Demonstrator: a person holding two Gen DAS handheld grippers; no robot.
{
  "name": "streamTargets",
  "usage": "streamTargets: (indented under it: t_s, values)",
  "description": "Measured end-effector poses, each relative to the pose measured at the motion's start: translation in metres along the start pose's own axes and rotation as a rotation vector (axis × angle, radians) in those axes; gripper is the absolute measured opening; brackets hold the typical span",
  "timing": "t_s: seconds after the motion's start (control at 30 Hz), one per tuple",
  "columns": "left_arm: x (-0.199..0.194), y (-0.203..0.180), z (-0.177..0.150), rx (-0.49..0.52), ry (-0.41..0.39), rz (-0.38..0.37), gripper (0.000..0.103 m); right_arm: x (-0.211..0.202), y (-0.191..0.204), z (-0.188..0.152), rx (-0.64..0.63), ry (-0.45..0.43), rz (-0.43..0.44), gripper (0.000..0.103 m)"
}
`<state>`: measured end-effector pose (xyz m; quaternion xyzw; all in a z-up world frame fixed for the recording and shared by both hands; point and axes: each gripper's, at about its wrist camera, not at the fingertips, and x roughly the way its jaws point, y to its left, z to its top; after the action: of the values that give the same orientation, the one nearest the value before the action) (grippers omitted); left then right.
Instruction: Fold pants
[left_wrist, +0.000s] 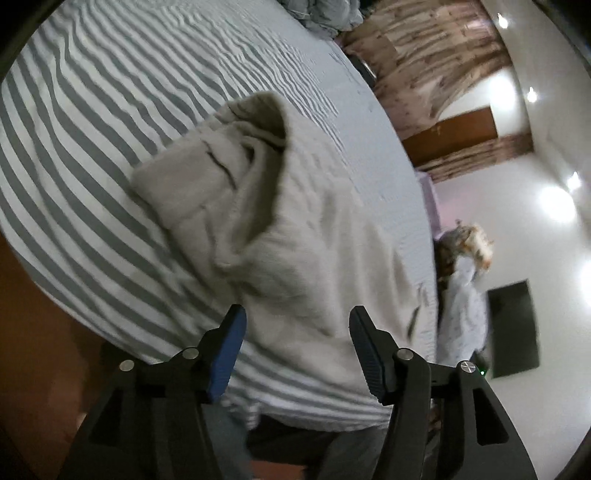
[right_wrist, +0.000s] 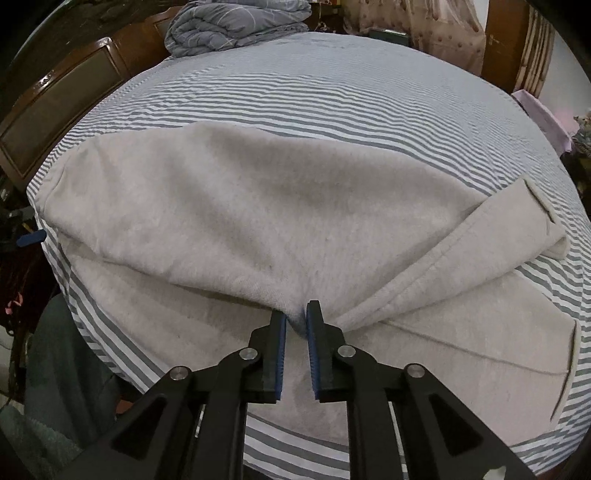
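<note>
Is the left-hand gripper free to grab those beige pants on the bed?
Probably yes. The left gripper is open, with the pants lying on the striped sheet right ahead of its fingertips, and nothing sits between them.

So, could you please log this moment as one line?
left tool: open, above beige fleece pants | right tool: pinching pants fold | surface: grey-striped bed sheet

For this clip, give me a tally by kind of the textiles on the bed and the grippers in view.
Light grey pants: 1
Striped bed sheet: 1
Grey quilt, bundled at the head of the bed: 1
Left gripper: 1
Right gripper: 1
Total: 5
</note>
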<state>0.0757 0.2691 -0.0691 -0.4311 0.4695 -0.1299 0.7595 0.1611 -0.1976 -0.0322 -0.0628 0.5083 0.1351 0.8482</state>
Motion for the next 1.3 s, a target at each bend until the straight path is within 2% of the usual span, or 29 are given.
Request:
streamTargets:
  t_s: [0.23,0.33,0.47,0.53,0.57,0.6,0.77,0.9,0.97,1.03,1.13,1.3]
  values:
    - [0.020,-0.001,0.008,-0.075,-0.013,-0.040,0.059,-0.023,-0.006,-0.014,0.039,-0.023,0.018,0.027]
    - [0.026,0.001,0.012,-0.124,-0.033,-0.044,0.059,-0.032,-0.016,-0.021,0.132,-0.030,0.062,0.035]
    - [0.029,0.005,0.014,-0.131,-0.060,-0.023,0.056,-0.030,-0.033,-0.026,0.309,-0.017,0.155,0.040]
    - [0.030,0.006,0.013,-0.118,-0.068,0.002,0.044,-0.023,-0.037,-0.026,0.382,0.008,0.140,0.042]
    - [0.032,0.007,0.012,-0.116,-0.068,0.020,0.035,-0.020,-0.037,-0.026,0.400,0.013,0.135,0.042]
    - [0.032,0.009,0.013,-0.117,-0.069,0.028,0.031,-0.015,-0.040,-0.023,0.445,0.017,0.130,0.042]
    - [0.030,0.017,0.009,-0.103,-0.078,0.029,0.025,0.002,-0.055,-0.011,0.620,0.012,0.103,0.042]
    - [0.034,0.010,0.012,-0.077,-0.075,0.045,0.023,0.024,-0.063,-0.002,0.688,0.054,-0.014,0.044]
    - [0.036,0.006,0.015,-0.069,-0.076,0.051,0.022,0.031,-0.065,0.001,0.696,0.068,-0.017,0.040]
    - [0.036,0.001,0.015,-0.061,-0.077,0.057,0.022,0.031,-0.065,0.005,0.679,0.062,-0.047,0.014]
    - [0.032,-0.005,0.027,-0.040,-0.078,0.070,0.020,0.017,-0.066,0.010,0.655,0.024,-0.032,0.008]
    - [0.020,-0.025,0.050,0.026,-0.081,0.090,0.019,-0.022,-0.056,0.016,0.601,-0.056,-0.011,0.006]
